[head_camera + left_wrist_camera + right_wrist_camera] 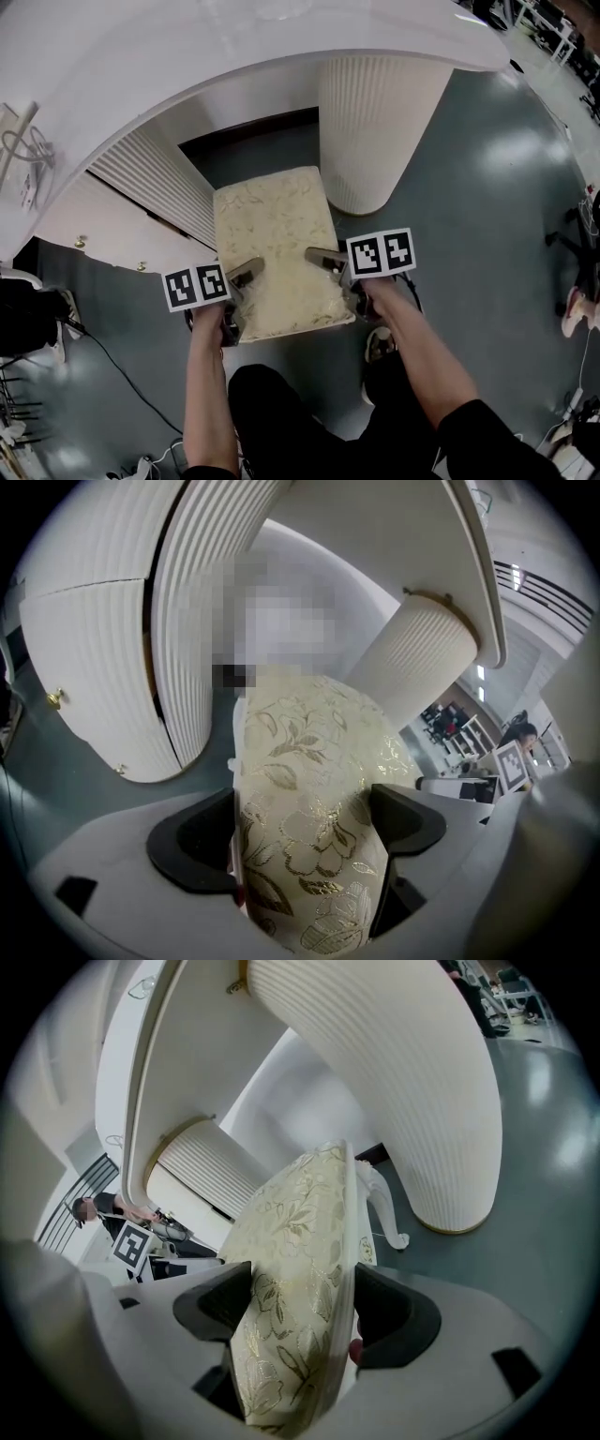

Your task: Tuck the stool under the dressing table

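The stool (275, 246) has a cream cushion with a gold floral pattern and white legs; its far end reaches into the gap under the white dressing table (187, 66). My left gripper (236, 286) is shut on the stool's near left edge. My right gripper (336, 270) is shut on its near right edge. In the left gripper view the cushion (309, 808) fills the space between the black pads. The right gripper view shows the cushion (295, 1288) clamped the same way, with a curved white stool leg (386, 1206) beyond.
A ribbed white pedestal (375, 131) stands right of the stool, and a ribbed curved drawer unit (155, 178) with small gold knobs stands left. Cables and dark gear (37, 319) lie on the grey floor at left. A person's legs and shoes (380, 347) are below.
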The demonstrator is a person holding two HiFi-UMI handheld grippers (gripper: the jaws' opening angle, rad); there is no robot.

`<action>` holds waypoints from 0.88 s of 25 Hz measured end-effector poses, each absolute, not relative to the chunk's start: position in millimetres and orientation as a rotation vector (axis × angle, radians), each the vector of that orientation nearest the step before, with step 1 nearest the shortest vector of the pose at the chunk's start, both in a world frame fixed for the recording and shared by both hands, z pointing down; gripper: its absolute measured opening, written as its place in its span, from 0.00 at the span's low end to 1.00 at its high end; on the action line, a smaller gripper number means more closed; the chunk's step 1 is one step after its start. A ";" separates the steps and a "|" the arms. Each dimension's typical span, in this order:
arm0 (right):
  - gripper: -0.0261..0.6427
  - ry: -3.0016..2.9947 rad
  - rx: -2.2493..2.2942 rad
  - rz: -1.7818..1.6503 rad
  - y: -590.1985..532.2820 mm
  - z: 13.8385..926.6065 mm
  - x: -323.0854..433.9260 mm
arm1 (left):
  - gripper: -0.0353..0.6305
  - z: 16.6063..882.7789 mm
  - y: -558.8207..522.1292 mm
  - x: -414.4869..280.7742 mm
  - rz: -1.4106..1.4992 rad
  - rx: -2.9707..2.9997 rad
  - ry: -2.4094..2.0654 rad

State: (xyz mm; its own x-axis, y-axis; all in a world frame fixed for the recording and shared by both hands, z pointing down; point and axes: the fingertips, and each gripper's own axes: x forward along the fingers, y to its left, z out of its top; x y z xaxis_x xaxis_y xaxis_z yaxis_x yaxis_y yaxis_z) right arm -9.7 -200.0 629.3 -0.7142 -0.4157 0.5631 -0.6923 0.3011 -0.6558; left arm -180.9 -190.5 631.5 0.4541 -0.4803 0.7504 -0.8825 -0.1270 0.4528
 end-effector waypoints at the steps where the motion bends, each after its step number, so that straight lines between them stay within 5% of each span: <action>1: 0.47 -2.292 1.014 1.373 -200.8 629.2 -9.6 | 0.73 631.3 -191.9 -181.0 0.541 1.773 -1.169; 22: 0.48 -2.213 1.047 1.369 -240.2 627.8 -17.3 | 0.70 618.3 -236.8 -187.9 0.605 1.892 -1.199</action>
State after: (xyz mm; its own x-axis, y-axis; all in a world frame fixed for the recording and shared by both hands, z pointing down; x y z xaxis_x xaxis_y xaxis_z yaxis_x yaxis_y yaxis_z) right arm -17.3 -240.2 627.8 -0.6731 -0.4113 0.6146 -0.7336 0.2663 -0.6253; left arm -187.9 -236.8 618.3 0.4365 -0.5178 0.7357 -0.8994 -0.2321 0.3703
